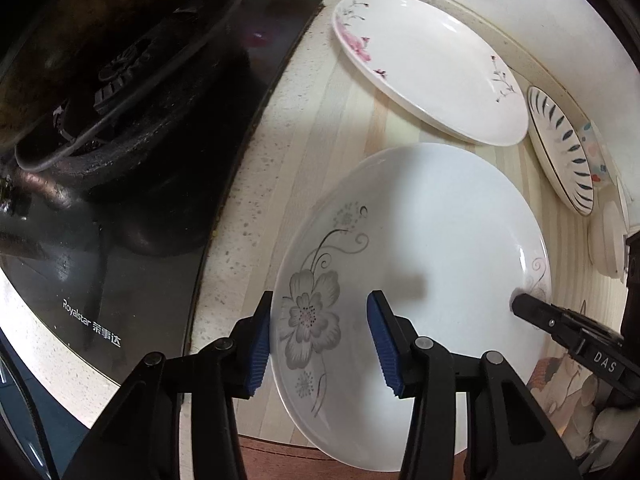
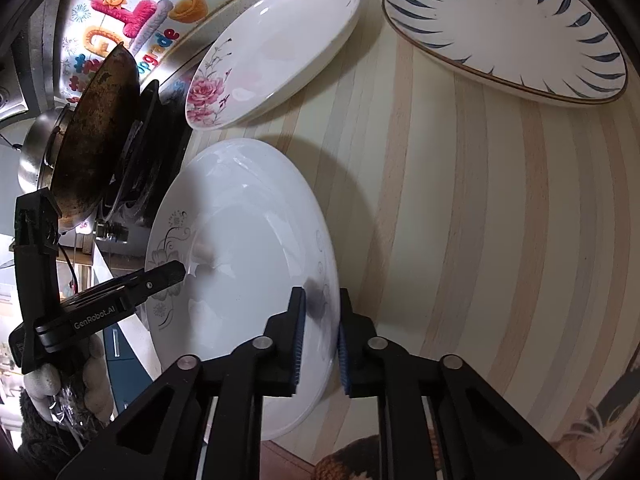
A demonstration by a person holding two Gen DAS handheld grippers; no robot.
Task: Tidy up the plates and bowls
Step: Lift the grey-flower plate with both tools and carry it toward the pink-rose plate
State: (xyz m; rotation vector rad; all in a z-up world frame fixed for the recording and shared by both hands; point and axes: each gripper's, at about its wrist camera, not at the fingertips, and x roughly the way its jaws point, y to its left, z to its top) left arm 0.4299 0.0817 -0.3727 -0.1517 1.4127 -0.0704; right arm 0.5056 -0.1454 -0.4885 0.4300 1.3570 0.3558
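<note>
A white plate with a grey flower print (image 1: 420, 240) (image 2: 248, 240) lies on a striped mat, its near edge overhanging the counter's front. In the left wrist view my left gripper (image 1: 320, 344) straddles the plate's left rim: one blue pad sits against the outer edge, the other hangs over the inside with a wide gap. One of its fingertips (image 2: 168, 274) shows over the plate in the right wrist view. My right gripper (image 2: 321, 340) is shut on the plate's right rim, pads tight on both sides. Its fingertip (image 1: 532, 308) shows at the rim.
A pink-flowered white plate (image 1: 432, 68) (image 2: 280, 48) lies behind, and a blue-leaf plate (image 1: 560, 148) (image 2: 508, 32) to the right. A black glass stove (image 1: 120, 272) with a dark wok (image 2: 96, 132) borders the mat on the left. A gloved hand (image 2: 92, 384) holds the left gripper.
</note>
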